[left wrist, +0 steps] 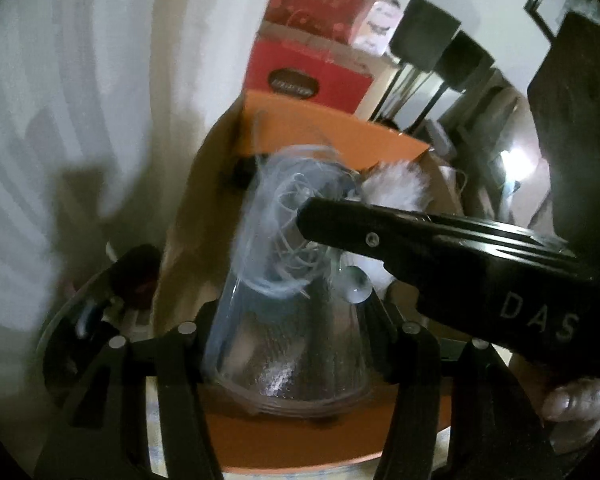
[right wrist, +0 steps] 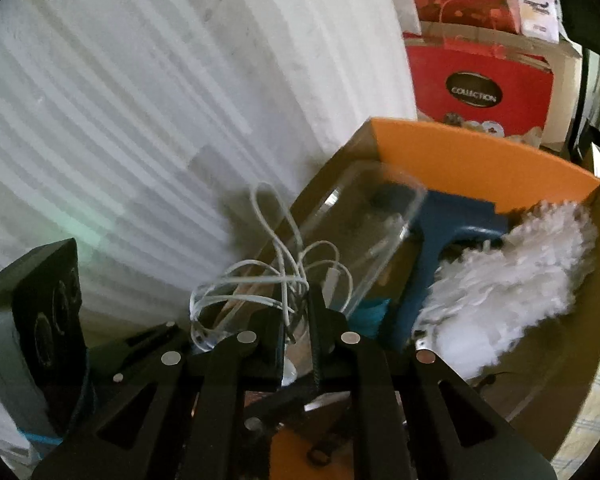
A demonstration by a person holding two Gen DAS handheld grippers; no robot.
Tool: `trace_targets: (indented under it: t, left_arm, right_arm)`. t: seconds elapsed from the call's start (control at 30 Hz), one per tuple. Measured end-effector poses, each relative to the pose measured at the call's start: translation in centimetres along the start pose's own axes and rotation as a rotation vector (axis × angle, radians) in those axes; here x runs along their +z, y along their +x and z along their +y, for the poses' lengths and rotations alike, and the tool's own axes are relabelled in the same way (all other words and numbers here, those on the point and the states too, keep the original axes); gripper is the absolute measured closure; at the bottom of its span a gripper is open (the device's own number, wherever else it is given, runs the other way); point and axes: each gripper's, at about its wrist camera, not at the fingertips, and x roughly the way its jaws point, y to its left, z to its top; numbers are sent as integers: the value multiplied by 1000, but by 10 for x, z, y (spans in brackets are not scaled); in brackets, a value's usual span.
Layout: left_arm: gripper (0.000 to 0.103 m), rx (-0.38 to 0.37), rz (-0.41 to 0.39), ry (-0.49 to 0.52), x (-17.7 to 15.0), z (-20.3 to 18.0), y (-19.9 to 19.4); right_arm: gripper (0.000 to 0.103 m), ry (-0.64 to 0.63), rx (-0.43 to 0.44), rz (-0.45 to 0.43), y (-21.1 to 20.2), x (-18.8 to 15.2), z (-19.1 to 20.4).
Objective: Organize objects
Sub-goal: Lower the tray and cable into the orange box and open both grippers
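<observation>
My left gripper (left wrist: 292, 316) is shut on a clear plastic container (left wrist: 288, 344), one finger on each side wall. The container (right wrist: 364, 224) tilts away over an open orange box (left wrist: 340, 132). A tangled white cable (right wrist: 276, 280) lies at the container's near end. My right gripper (right wrist: 296, 312) is open by a narrow gap, and a few cable strands pass loosely between its tips. One of its fingers (left wrist: 360, 232) reaches in from the right of the left wrist view. There the cable (left wrist: 276, 232) shows as a blurred coil by that fingertip.
Inside the orange box (right wrist: 480, 160) lies a fluffy white duster (right wrist: 520, 260) with a blue handle (right wrist: 432, 240). Red gift boxes (right wrist: 476, 92) are stacked behind it. A ribbed white wall (right wrist: 160, 100) runs along the left. A person's thumb (left wrist: 572, 400) shows at the lower right.
</observation>
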Motion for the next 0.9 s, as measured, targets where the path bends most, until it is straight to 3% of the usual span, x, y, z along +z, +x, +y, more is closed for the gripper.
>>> trace_targets:
  t: [0.3, 0.53, 0.67, 0.73, 0.8, 0.9]
  left_arm:
    - [52, -87, 38, -37, 15, -33, 45]
    - [51, -138, 49, -107, 12, -33, 63]
    - [40, -121, 108, -149, 4, -19, 76]
    - [34, -136, 101, -164, 1, -13, 72]
    - [22, -97, 77, -126, 0, -13, 63]
    - [14, -86, 63, -123, -3, -11, 52]
  right_arm:
    - [71, 43, -48, -66, -50, 8, -37]
    - [61, 102, -78, -74, -63, 3, -70]
    - [53, 123, -65, -85, -64, 0, -75]
    - [51, 135, -55, -98, -66, -2, -77]
    - [50, 139, -54, -105, -68, -4, -78]
    - [50, 138, -63, -110, -72, -8, -79]
